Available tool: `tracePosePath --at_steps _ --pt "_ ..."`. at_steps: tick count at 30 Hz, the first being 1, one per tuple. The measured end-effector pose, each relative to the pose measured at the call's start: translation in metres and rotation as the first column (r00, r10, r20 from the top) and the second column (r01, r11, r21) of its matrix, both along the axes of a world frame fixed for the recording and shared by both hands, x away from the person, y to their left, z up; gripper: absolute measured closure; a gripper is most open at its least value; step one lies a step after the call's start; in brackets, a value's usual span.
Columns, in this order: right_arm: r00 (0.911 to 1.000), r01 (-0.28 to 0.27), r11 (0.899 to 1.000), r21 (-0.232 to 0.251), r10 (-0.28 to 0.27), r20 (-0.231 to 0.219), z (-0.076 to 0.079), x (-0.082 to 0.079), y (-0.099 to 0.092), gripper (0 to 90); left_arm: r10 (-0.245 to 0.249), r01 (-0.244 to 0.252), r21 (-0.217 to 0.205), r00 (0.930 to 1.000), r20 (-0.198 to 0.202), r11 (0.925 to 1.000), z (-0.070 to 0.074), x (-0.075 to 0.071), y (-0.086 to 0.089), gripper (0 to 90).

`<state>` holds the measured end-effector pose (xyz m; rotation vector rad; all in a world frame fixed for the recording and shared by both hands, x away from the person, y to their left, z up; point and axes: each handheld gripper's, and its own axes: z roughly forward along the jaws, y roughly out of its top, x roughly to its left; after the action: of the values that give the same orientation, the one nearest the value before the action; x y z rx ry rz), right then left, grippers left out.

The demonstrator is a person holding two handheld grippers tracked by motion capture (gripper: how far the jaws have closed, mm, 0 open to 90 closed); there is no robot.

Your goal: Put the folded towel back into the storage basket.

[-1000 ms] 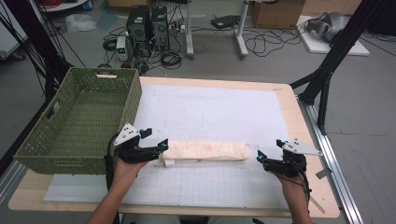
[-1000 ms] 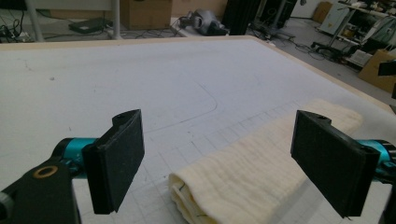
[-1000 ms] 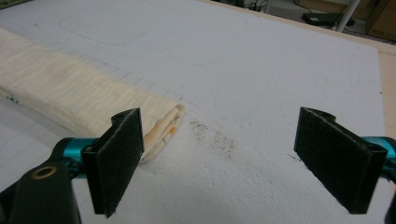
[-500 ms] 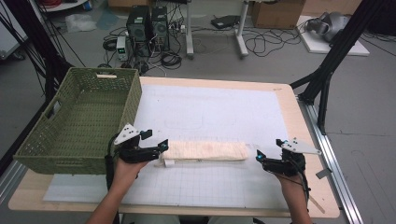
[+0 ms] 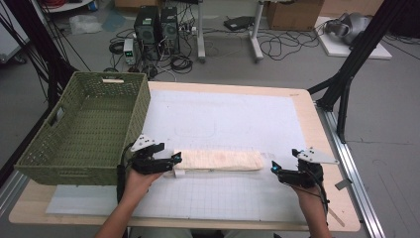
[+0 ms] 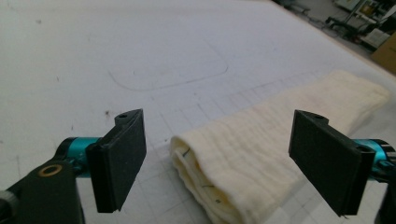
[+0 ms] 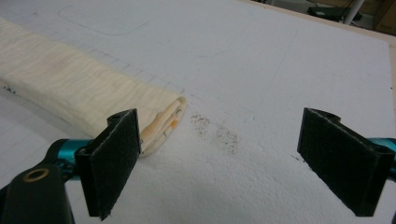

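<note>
White mat (image 5: 223, 119), folded cloth (image 5: 220, 160) between left fingers (image 6: 119, 163)

We see a wooden counter (image 5: 327, 148) with a white mat (image 5: 228, 124) on it. Past its far edge lies a grey floor (image 5: 74, 54) with black computer boxes (image 5: 157, 25), tangled cables (image 5: 282, 47) and cardboard boxes (image 5: 292, 14).

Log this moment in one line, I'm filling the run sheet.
left gripper: open, around folded cloth end | right gripper: open, beside other end | basket: left
</note>
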<state>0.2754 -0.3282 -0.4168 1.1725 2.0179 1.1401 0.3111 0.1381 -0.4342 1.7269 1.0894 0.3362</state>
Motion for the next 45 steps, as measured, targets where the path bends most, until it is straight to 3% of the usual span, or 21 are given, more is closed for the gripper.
tracePosePath --at_steps 3,9,16,20,28,38,45 --pt "1.0 -0.001 1.0 -0.005 0.001 -0.001 -0.001 0.0 -0.001 12.9 0.001 -0.001 0.004 0.9995 -0.033 1.0 -0.004 0.003 0.0 24.3" --pt "1.0 0.001 1.0 -0.001 -0.001 -0.002 -0.001 0.0 -0.002 12.9 0.002 -0.002 0.004 0.9984 -0.056 1.0 -0.007 0.004 -0.001 25.1" --pt "0.9998 -0.02 1.0 -0.006 0.02 -0.008 -0.003 0.001 0.003 13.1 -0.013 0.016 0.035 0.9952 -0.097 0.9992 -0.014 0.007 -0.006 30.3" --pt "0.9995 -0.027 1.0 -0.008 0.027 -0.014 -0.003 0.002 0.004 13.2 -0.026 0.038 0.115 0.9938 -0.108 0.9926 -0.018 0.004 -0.015 34.1" --pt "0.9993 -0.032 0.999 -0.007 0.032 -0.02 -0.004 0.002 0.005 13.2 -0.019 0.029 0.245 0.9989 -0.043 0.969 -0.017 -0.005 -0.028 40.4" --pt "0.9985 -0.045 0.999 -0.01 0.045 -0.03 -0.006 0.002 0.008 13.3 -0.08 0.089 0.206 0.9954 -0.054 0.9745 -0.018 -0.006 -0.026 68.2" --pt "0.9963 -0.075 0.997 -0.019 0.074 -0.043 -0.007 0.005 0.018 14.8 -0.069 0.076 0.19 0.9967 -0.041 0.9789 -0.017 -0.007 -0.024 79.4"
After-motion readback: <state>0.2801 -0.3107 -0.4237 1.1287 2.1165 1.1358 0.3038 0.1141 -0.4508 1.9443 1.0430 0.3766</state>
